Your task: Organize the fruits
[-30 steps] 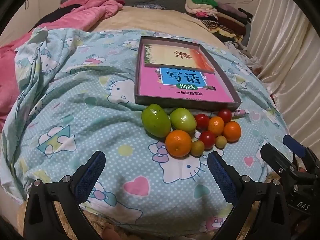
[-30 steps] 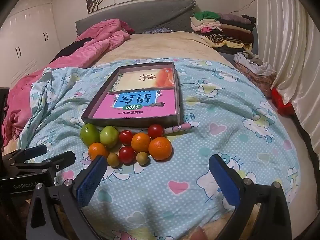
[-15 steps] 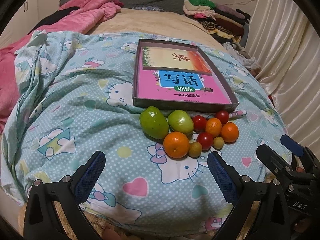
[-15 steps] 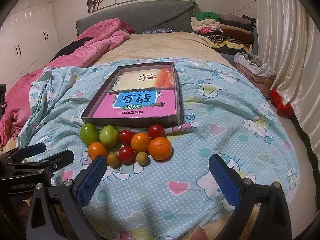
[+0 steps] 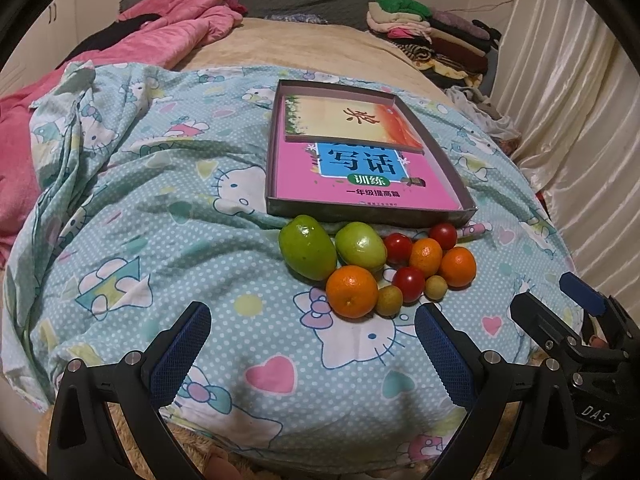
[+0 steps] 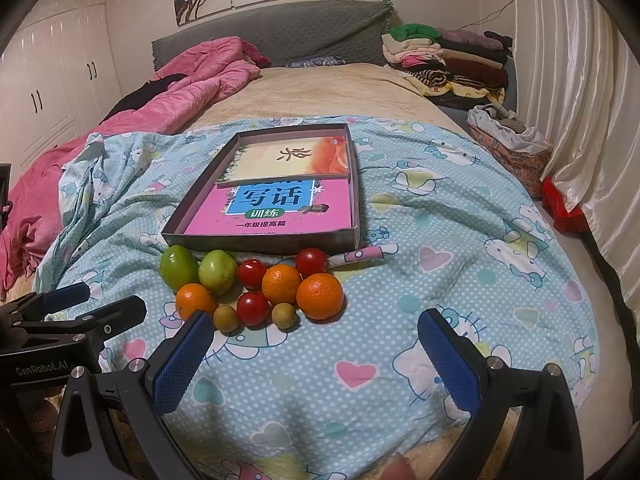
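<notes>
A cluster of fruit lies on the blue patterned bedsheet in front of a shallow box [image 5: 368, 211] [image 6: 264, 238] that holds books. There are two green fruits [image 5: 307, 247] [image 6: 179, 267], three oranges [image 5: 351, 291] [image 6: 319, 295], three red tomatoes [image 5: 408, 284] [image 6: 252, 308] and two small tan fruits [image 5: 389, 300] [image 6: 226, 318]. My left gripper [image 5: 312, 344] is open and empty, just short of the cluster. My right gripper [image 6: 312, 350] is open and empty, near the front edge of the bed. Each gripper shows in the other's view, the right one [image 5: 560, 316] and the left one [image 6: 80, 304].
A pink quilt [image 6: 168, 96] lies bunched at the left and back. Folded clothes [image 6: 448, 60] are stacked at the head of the bed. A basket of laundry [image 6: 508, 140] and a curtain [image 6: 580, 100] are on the right. A pen [image 6: 360, 257] lies by the box.
The left wrist view has tilted slightly, so the fruit sits a little lower in frame. The right gripper has barely moved. Both grippers stay open.
</notes>
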Action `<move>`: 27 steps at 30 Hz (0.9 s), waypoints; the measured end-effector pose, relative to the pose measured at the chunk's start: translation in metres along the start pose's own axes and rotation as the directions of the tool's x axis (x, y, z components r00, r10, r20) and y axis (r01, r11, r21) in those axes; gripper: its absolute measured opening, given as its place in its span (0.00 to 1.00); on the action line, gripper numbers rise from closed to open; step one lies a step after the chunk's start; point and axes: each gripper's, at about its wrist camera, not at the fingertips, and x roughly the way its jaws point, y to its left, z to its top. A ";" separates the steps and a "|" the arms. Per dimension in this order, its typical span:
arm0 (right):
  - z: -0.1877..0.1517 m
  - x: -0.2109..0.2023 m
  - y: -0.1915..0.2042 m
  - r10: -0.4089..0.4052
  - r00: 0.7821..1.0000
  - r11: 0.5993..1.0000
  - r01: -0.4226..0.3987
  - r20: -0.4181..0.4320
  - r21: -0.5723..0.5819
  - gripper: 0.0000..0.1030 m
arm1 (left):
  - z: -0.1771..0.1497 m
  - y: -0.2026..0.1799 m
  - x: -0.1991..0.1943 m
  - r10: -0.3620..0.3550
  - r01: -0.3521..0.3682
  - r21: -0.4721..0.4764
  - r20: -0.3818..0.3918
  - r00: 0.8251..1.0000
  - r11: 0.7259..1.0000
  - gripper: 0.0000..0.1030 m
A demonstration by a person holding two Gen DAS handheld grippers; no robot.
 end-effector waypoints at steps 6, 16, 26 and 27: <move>0.000 0.000 0.000 0.001 1.000 1.000 -0.001 -0.001 0.001 1.00 | 0.000 0.000 0.000 0.001 -0.001 -0.001 0.000 1.000 1.000 0.99; 0.000 0.000 0.000 0.001 1.000 1.000 -0.001 -0.002 0.002 1.00 | 0.000 0.000 0.000 0.001 -0.001 -0.001 0.000 1.000 1.000 0.99; -0.001 0.002 -0.002 0.006 1.000 1.000 -0.006 -0.010 0.007 1.00 | 0.000 0.000 0.000 0.002 -0.002 -0.001 -0.001 1.000 1.000 0.99; -0.001 0.003 -0.002 0.006 1.000 1.000 -0.006 -0.010 0.007 1.00 | 0.000 0.000 0.000 0.003 -0.003 -0.001 -0.003 1.000 1.000 0.99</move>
